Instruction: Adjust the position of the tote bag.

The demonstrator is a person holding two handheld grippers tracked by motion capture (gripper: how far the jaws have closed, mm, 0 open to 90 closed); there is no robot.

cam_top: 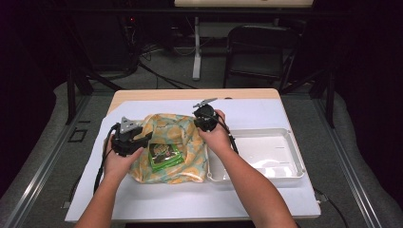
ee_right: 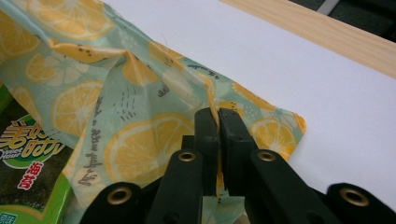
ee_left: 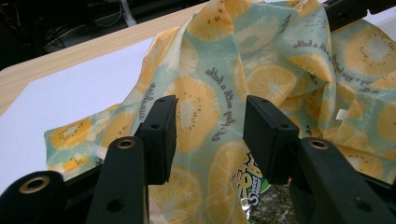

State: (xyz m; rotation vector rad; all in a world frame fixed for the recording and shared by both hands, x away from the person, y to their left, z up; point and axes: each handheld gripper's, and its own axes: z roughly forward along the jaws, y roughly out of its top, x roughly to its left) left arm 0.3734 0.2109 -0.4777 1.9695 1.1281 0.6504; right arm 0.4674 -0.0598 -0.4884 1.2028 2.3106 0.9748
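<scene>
A cloth printed with orange slices on pale green lies rumpled on the table's white sheet. On it rests a green seaweed packet. My left gripper sits at the cloth's left edge; in the left gripper view it stands open, a raised fold of cloth between its jaws and the packet just below. My right gripper is at the cloth's far right part. In the right gripper view it is shut on a thin fold of the cloth near a corner, with the packet at lower left.
A shallow white tray stands right of the cloth, under my right forearm. The wooden table edge runs along the back. Beyond it are a dark chair and cables on the floor.
</scene>
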